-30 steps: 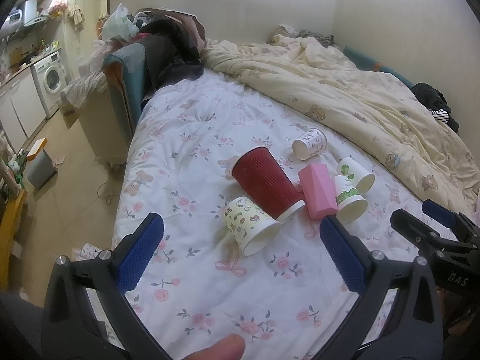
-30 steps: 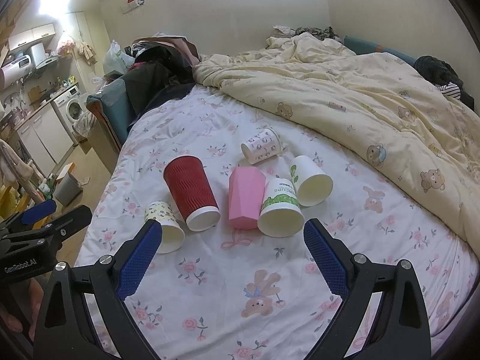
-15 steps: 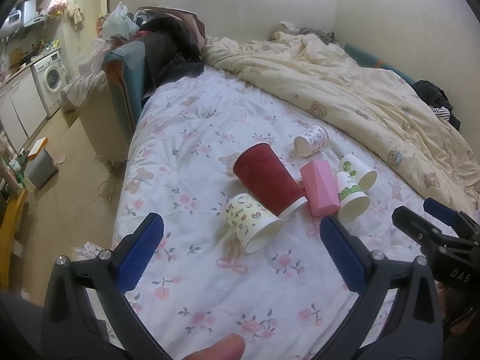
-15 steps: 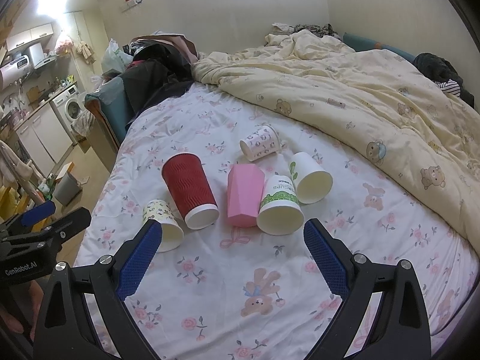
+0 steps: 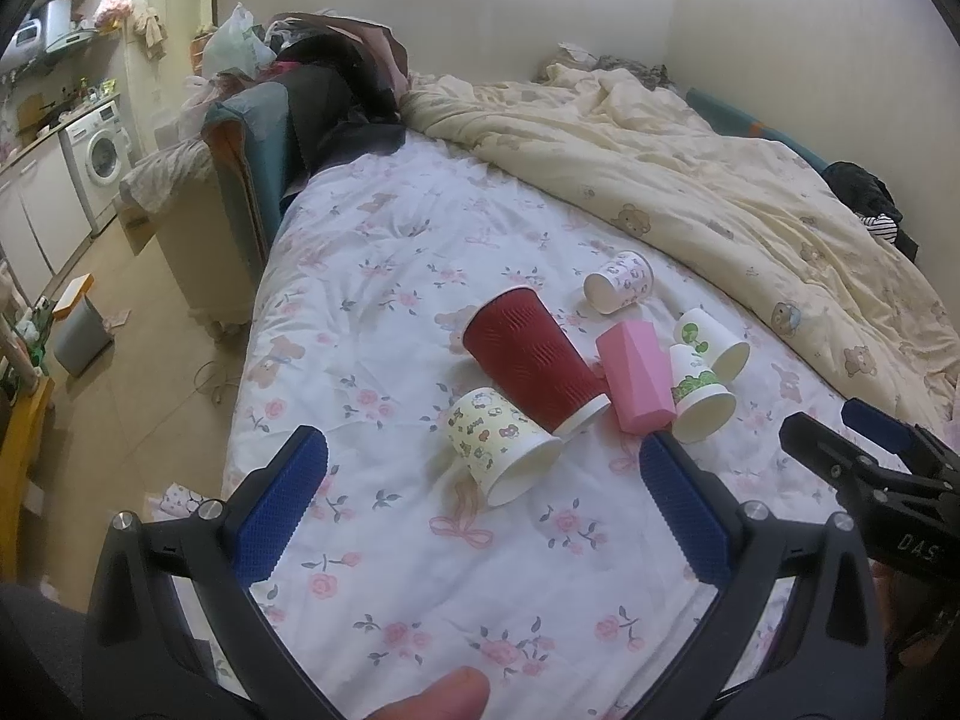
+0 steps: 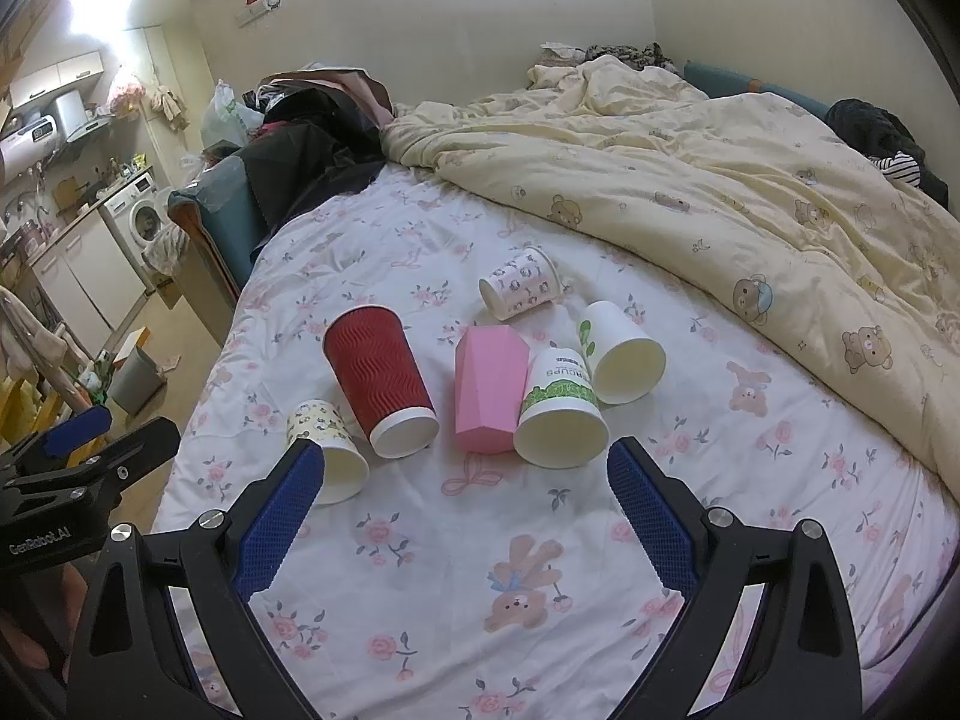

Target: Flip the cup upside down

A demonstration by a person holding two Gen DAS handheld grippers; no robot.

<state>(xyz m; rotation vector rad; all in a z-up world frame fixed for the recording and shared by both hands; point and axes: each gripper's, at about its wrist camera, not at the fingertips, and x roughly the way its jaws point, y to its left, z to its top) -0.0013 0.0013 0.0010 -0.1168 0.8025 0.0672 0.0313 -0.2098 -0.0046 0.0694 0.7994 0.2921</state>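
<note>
Several cups lie on their sides on the floral bed sheet (image 6: 420, 546): a tall red ribbed cup (image 5: 531, 363) (image 6: 379, 378), a pink faceted cup (image 5: 637, 375) (image 6: 487, 396), a small yellow patterned cup (image 5: 501, 447) (image 6: 327, 447), two white cups with green print (image 6: 561, 411) (image 6: 618, 351), and a white patterned cup (image 6: 521, 289) farther back. My left gripper (image 5: 480, 501) is open and empty, hovering in front of the yellow cup. My right gripper (image 6: 465, 504) is open and empty, in front of the pink cup.
A cream duvet (image 6: 720, 180) covers the right and far side of the bed. Dark clothes (image 6: 318, 144) pile on a chair at the bed's far left. The bed's left edge drops to the floor, with a grey bin (image 5: 78, 333) and a washing machine (image 5: 102, 153).
Both grippers have drawn back slightly from the cups, which sit a little farther off in both views. The cups have not moved. Both grippers stay open.
</note>
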